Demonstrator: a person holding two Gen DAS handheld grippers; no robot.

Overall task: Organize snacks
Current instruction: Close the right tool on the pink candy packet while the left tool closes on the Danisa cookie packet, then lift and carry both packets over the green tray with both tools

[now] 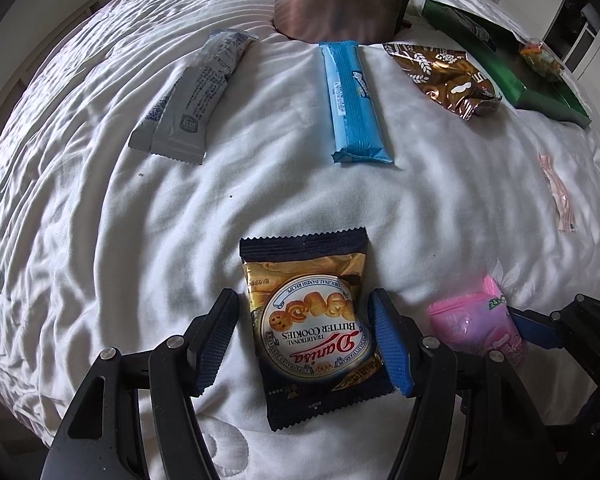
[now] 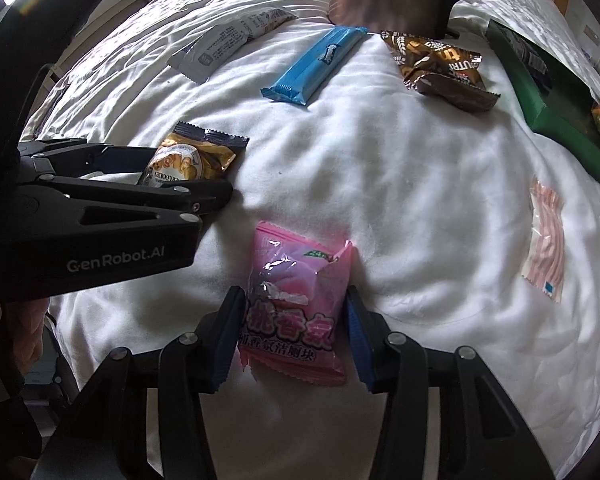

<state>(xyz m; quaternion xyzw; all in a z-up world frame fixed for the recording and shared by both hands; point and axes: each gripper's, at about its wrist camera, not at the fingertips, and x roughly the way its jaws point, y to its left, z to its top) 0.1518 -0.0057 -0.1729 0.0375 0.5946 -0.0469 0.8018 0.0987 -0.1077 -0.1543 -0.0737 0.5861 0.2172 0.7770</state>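
Danisa cookie packet point(image 1: 314, 328) flanked lengthwise by left tool point(image 1: 306, 338), fingers parted, unclenched; pink packet point(image 2: 296, 312) seen pinched across its width by right tool point(image 2: 296, 332).

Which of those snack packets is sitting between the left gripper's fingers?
The dark blue and gold butter cookies packet; the other long and crinkly packets lie farther up the bedcover.

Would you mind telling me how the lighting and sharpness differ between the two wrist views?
Left wrist view: even daylight, soft shadows across the white quilt, strong fisheye bending at the edges, cookie packet print sharp, metal kettle at the top blurred. Right wrist view: a bright light flare in the top left corner, glare on the pink packet, kettle again smeared.
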